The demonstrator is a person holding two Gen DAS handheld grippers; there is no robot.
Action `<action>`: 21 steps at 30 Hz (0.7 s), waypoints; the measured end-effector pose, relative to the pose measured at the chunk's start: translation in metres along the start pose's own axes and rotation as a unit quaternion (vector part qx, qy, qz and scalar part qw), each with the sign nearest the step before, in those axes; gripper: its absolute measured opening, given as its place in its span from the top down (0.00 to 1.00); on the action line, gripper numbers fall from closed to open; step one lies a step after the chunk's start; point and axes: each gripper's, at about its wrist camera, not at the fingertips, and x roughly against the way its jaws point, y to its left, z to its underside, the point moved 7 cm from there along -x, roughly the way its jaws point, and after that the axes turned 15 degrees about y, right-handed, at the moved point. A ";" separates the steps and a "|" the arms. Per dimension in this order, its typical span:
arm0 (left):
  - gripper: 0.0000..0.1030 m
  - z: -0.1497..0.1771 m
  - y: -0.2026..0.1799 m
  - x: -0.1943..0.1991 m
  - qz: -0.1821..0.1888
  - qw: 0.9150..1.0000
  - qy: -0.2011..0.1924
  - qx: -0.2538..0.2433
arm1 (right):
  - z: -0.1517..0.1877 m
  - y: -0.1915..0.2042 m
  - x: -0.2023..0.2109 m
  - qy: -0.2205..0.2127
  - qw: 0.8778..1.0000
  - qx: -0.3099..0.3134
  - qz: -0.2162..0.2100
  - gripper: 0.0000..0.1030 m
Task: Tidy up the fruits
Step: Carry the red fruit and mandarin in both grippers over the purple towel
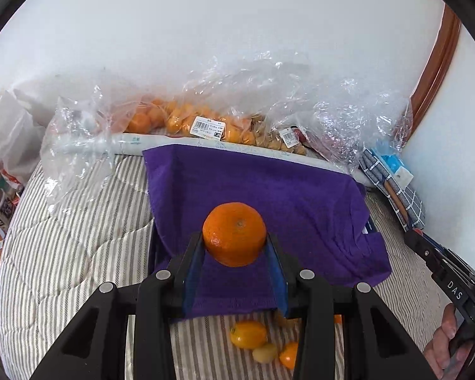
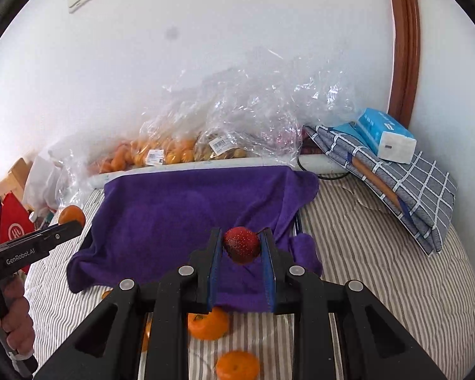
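My left gripper (image 1: 234, 243) is shut on an orange mandarin (image 1: 234, 232) and holds it above a purple towel (image 1: 269, 196) draped over a box on the bed. My right gripper (image 2: 241, 247) is shut on a small dark red speckled fruit (image 2: 241, 244), also above the purple towel (image 2: 174, 215). The left gripper with its mandarin (image 2: 72, 215) shows at the left of the right wrist view. Loose mandarins (image 2: 207, 323) (image 2: 237, 365) lie on the striped bedding below my right gripper, and small yellow-orange fruits (image 1: 248, 334) lie below my left.
Clear plastic bags of mandarins (image 1: 180, 120) and brown fruit (image 1: 278, 141) lie along the white wall behind the towel. Folded checked cloth (image 2: 405, 183) with a tissue pack (image 2: 386, 134) sits at right. A red bag (image 2: 12, 224) and bottles (image 1: 0, 205) are at left.
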 end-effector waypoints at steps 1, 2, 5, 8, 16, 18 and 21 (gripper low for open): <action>0.64 -0.002 -0.001 -0.004 -0.001 1.000 0.002 0.000 | -0.003 -0.001 -0.007 0.003 1.000 -0.002 -0.001 0.77; 0.64 -0.005 -0.001 -0.010 0.000 1.000 0.005 -0.001 | -0.006 -0.003 -0.013 0.006 1.000 -0.004 -0.001 0.77; 0.64 -0.012 -0.001 -0.027 -0.004 1.000 0.013 -0.001 | -0.011 -0.007 -0.033 0.016 1.000 -0.006 0.000 0.77; 0.64 -0.015 -0.001 -0.043 -0.011 1.000 0.023 -0.002 | -0.014 -0.010 -0.052 0.028 1.000 -0.006 0.000 0.77; 0.64 -0.013 0.004 -0.079 -0.023 0.998 0.052 0.002 | -0.010 -0.015 -0.096 0.064 0.998 -0.004 0.001 0.77; 0.64 -0.011 0.005 -0.084 -0.026 0.998 0.057 0.002 | -0.009 -0.015 -0.103 0.071 0.997 -0.002 0.001 0.77; 0.64 -0.010 0.006 -0.088 -0.030 0.998 0.062 0.000 | -0.006 -0.015 -0.109 0.079 0.997 0.004 0.001 0.77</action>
